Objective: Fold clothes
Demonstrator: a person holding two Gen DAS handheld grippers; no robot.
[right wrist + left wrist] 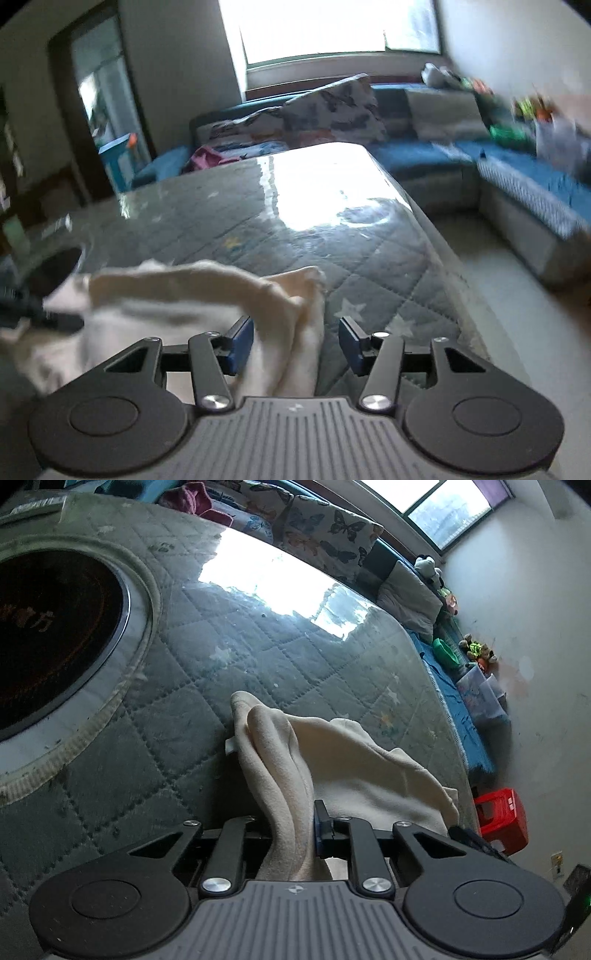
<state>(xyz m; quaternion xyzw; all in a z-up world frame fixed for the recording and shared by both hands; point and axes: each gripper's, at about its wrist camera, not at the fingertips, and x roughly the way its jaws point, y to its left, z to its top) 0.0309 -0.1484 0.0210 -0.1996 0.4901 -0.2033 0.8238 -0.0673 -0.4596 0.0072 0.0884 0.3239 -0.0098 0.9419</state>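
Your left gripper [291, 834] is clamped on a bunched ridge of the cream garment [332, 764], the fabric squeezed between its jaws and rising in a loose peak above the quilted table cover [221, 635]. The round black inset [55, 646] sits toward the table's left side, well apart from the cloth. The garment lies near the table's near edge, part of it draped flat on the cover and part lifted.

Your right gripper [295, 347] stands with its jaws apart, a fold of the same cream garment [207, 295] lying between them but pinched by neither blue pad [242, 343]. To its right runs the table's right edge, and beyond that the blue sofa [443, 155].

The pictures fit either taking hold of the cloth or letting it go on the right side, so judge accordingly. To keep the fold tidy, hold the left grip firm, keep both grippers level with each other, and keep the cloth's edge parallel to the table's right edge so the layers land squarely, not twisted
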